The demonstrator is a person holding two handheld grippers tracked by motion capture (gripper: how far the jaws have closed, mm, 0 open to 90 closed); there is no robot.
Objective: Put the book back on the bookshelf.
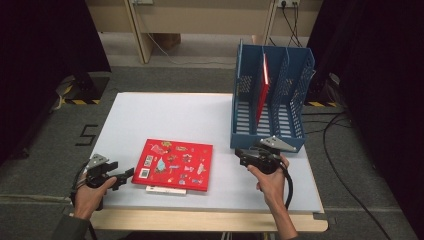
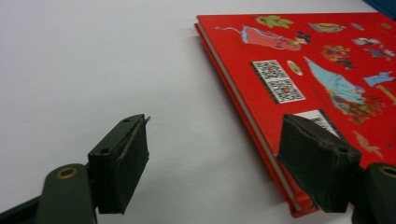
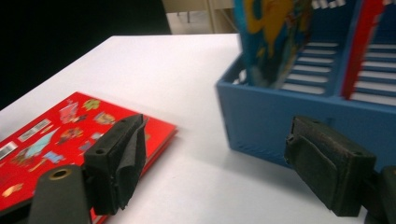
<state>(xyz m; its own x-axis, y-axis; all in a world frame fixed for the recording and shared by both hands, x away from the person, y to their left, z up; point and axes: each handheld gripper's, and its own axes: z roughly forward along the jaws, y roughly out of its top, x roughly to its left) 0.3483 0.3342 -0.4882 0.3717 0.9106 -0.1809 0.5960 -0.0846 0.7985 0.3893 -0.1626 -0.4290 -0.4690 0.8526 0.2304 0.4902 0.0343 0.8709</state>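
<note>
At the lower left of the high view, the left gripper (image 1: 120, 176) sits low beside the near left corner of the red book (image 1: 173, 164), its jaws standing apart with nothing pressed between them; in the left gripper view one jaw hangs over the book's corner and the other over the bare table (image 2: 93, 70), which looks like a line-up for pinching the book's edge. That book lies flat with its picture cover up, resting on a thinner pale book (image 1: 165, 190) whose edge peeks out at the near side, so the corner overhang may give a jaw room to slip under. Toward the lower right of centre, the right gripper (image 1: 243, 155) hovers just in front of the blue file rack (image 1: 267, 140), jaws wide and empty, as its own view confirms with the rack's front wall behind one jaw. Farther up, at the upper right, a slim red book (image 1: 263, 87) leans upright against a divider in the rack's middle slot, and the right gripper view shows a colourful book (image 3: 273, 37) standing in another slot. My guess is that books are being filed upright, and the flat red one comes next.
</note>
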